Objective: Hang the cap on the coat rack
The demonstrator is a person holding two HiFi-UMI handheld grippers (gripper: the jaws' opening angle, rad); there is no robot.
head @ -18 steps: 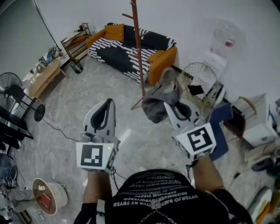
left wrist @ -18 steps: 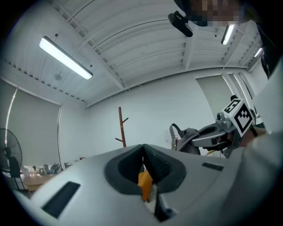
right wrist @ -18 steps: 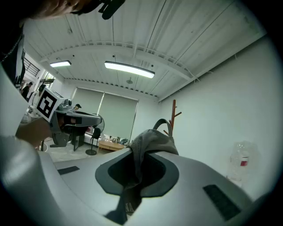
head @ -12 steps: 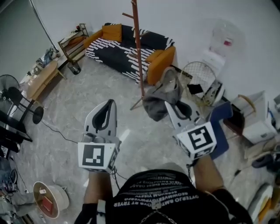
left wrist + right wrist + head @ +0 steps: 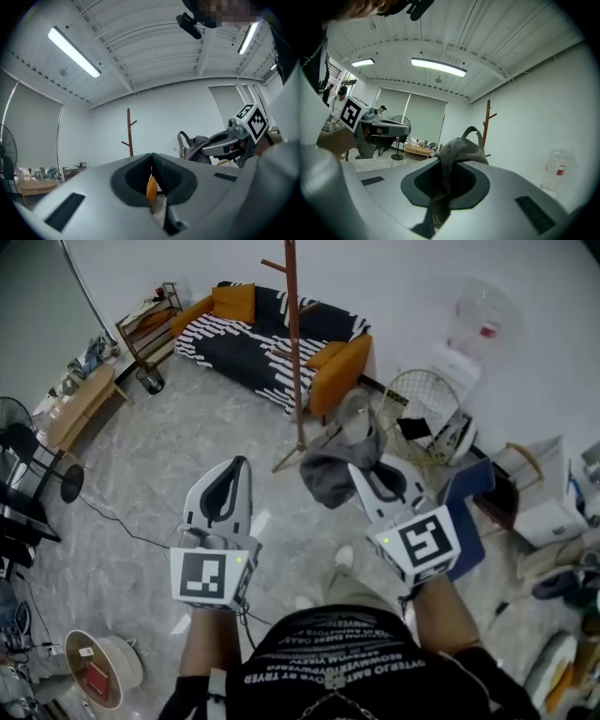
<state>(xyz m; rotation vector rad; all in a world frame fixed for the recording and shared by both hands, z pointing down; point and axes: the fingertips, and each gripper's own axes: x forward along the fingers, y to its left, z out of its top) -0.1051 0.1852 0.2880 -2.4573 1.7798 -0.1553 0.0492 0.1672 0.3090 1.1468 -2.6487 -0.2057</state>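
Observation:
A grey cap (image 5: 343,454) hangs from my right gripper (image 5: 367,468), whose jaws are shut on its cloth; in the right gripper view the cap (image 5: 458,151) drapes over and down between the jaws, its strap loop up. The brown wooden coat rack (image 5: 292,343) stands ahead on the floor, in front of the sofa; it shows in the left gripper view as the coat rack (image 5: 129,133) and in the right gripper view as the coat rack (image 5: 486,123). My left gripper (image 5: 228,486) is held beside the right one, jaws shut with nothing in them.
A black-and-white sofa (image 5: 272,334) with orange cushions stands behind the rack. A round wire basket (image 5: 418,407) and a water dispenser (image 5: 466,352) lie to the right, a fan (image 5: 28,451) and a low wooden table (image 5: 77,407) to the left. A cable (image 5: 122,521) crosses the marble floor.
The view has shifted slightly forward; the coat rack's base and the sofa sit a little closer and further left. Both grippers keep their hold and spacing.

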